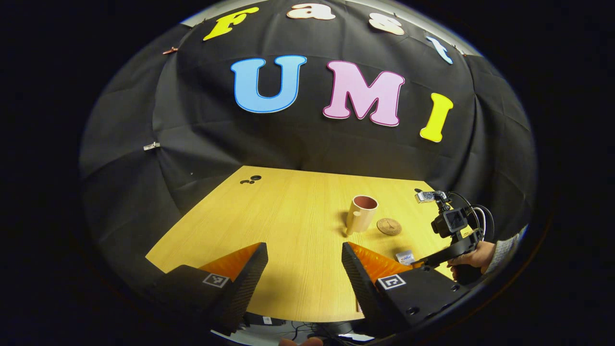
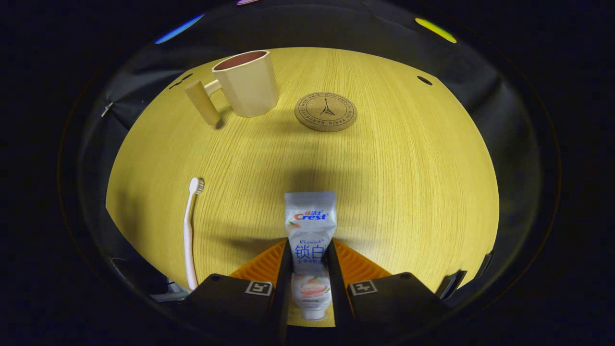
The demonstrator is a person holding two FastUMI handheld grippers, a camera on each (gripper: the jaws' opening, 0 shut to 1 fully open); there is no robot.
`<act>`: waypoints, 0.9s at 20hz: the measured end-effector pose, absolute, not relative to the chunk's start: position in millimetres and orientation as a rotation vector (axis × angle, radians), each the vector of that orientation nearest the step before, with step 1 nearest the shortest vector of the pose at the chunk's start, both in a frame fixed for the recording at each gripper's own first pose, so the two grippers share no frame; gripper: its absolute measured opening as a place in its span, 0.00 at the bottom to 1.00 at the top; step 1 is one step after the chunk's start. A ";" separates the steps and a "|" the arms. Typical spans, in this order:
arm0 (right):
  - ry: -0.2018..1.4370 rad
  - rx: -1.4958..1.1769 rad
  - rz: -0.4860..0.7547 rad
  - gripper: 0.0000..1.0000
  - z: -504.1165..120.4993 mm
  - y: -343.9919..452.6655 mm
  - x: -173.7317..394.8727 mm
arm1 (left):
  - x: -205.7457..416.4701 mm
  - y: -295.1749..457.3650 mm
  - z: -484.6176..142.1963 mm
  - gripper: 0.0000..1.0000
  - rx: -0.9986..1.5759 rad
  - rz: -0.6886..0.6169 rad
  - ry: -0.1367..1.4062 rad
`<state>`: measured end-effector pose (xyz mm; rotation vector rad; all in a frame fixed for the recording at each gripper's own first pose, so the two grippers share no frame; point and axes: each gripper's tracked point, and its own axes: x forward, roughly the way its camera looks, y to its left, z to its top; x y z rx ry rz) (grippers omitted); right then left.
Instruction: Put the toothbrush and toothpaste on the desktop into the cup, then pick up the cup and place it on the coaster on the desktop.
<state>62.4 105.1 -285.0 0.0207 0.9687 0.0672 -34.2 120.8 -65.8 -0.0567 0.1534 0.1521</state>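
The right gripper (image 2: 310, 269) pinches the toothpaste (image 2: 311, 230) mid-tube on the worktop (image 2: 408, 168), a soft, light tube likely to squash, cup (image 2: 247, 84) at 11 o'clock; the left gripper (image 1: 305, 269) hangs spread.

Left hand-held gripper (image 1: 304, 269) fingers wide apart; right hand-held gripper (image 2: 310, 269) fingers nearly closed, low over desk.
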 end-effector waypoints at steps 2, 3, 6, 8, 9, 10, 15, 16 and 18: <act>0.957 0.011 0.076 0.39 -284.4 105.1 61.6 | -37.5 117.4 -68.5 0.96 -0.061 0.164 0.156; 0.949 0.010 0.076 0.36 -284.8 104.5 63.3 | -40.4 115.8 -69.5 0.96 -0.064 0.169 0.157; 0.920 0.010 0.111 0.33 -283.3 105.5 59.3 | -46.8 111.4 -75.2 0.96 -0.076 0.188 0.163; 0.881 0.035 0.130 0.33 -277.1 103.7 57.4 | -50.5 106.4 -78.8 0.96 -0.087 0.195 0.170; 0.863 0.045 0.144 0.33 -273.7 102.8 56.5 | -51.5 104.5 -81.3 0.96 -0.091 0.200 0.176; 0.846 0.055 0.159 0.33 -269.7 101.3 54.9 | -52.6 102.3 -84.9 0.96 -0.094 0.204 0.182; 0.752 0.080 0.237 0.33 -237.4 87.9 46.1 | -45.9 82.2 -95.2 0.96 -0.097 0.206 0.220; 0.726 0.081 0.253 0.33 -230.2 85.5 44.2 | -42.5 77.7 -97.4 0.96 -0.089 0.202 0.230; 0.670 0.084 0.287 0.33 -213.0 81.4 39.8 | -34.1 66.3 -100.6 0.96 -0.069 0.183 0.245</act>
